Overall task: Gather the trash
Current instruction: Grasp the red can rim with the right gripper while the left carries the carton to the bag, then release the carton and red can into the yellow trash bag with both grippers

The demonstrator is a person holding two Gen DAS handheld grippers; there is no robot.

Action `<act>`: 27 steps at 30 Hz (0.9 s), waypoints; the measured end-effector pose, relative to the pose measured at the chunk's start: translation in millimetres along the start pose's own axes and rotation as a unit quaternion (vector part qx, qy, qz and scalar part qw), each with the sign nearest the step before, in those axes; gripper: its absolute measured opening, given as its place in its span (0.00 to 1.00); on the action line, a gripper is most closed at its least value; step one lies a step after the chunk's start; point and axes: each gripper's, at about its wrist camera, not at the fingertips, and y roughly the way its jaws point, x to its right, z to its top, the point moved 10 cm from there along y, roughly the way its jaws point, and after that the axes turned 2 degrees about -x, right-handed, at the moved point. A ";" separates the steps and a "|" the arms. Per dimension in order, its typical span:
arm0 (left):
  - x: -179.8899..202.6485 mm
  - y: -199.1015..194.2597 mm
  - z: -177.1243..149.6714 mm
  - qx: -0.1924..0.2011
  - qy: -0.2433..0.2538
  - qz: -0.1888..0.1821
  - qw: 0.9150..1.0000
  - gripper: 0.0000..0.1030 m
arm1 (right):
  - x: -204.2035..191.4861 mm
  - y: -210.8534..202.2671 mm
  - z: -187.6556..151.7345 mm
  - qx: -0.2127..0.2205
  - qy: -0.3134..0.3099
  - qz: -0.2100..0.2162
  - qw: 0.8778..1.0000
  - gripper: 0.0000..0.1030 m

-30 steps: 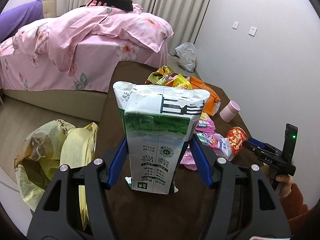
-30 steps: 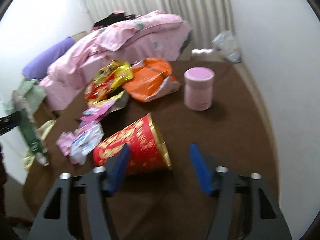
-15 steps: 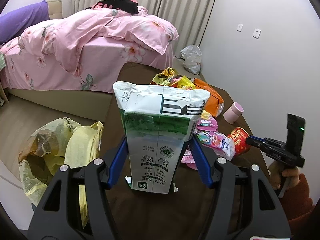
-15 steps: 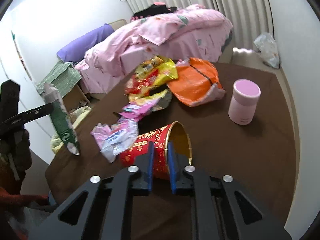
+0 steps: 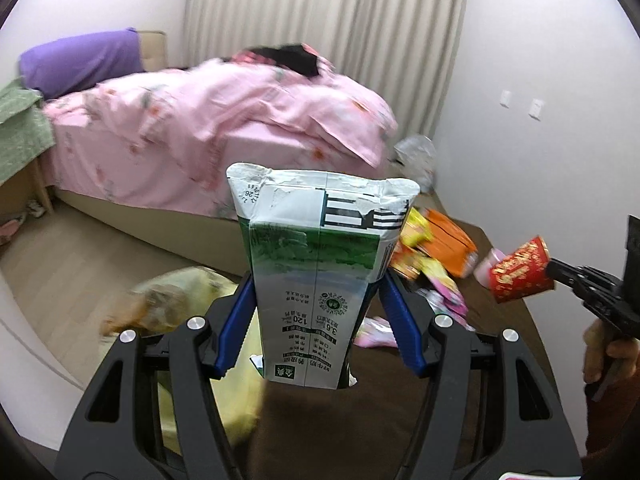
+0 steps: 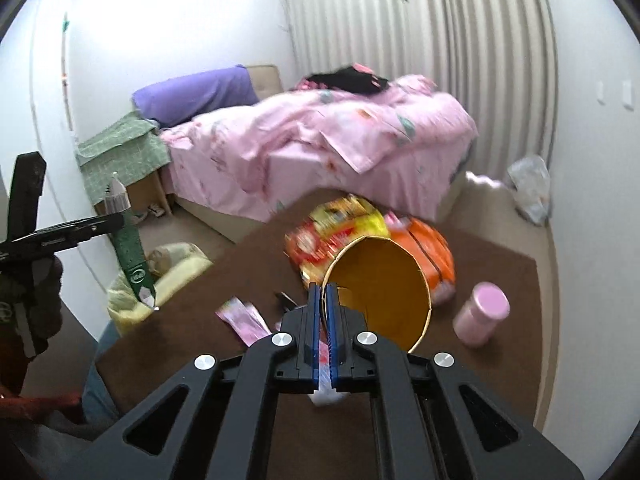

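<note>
Milk carton (image 5: 316,280) clamped in left gripper (image 5: 316,320), empty red paper cup (image 6: 380,292) pinched by right gripper (image 6: 325,292), yellow trash bag (image 6: 160,276) below

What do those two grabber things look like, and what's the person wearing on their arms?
Both grabbers look alike. The left gripper and right gripper have black plastic frames with triangular cut-outs, round silver bolts and blue finger pads. An upright black block sits atop each handle. A reddish sleeve shows at the right hand.

pink bed (image 5: 224,120), purple pillow (image 5: 80,60), pleated curtain (image 5: 320,40), pink lidded canister (image 6: 482,314).
</note>
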 end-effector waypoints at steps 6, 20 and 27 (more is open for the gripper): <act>-71.7 -24.3 17.2 0.032 -0.037 0.065 0.997 0.57 | -65.1 23.8 41.4 0.016 -0.045 0.063 0.997 0.05; -159.1 33.5 -53.1 -0.042 -0.115 0.066 0.990 0.57 | -243.1 173.5 46.3 -0.089 -0.128 0.246 0.957 0.05; -168.2 76.8 -98.6 -0.113 -0.111 0.059 0.986 0.57 | -270.6 236.9 -1.4 -0.180 -0.142 0.260 0.938 0.05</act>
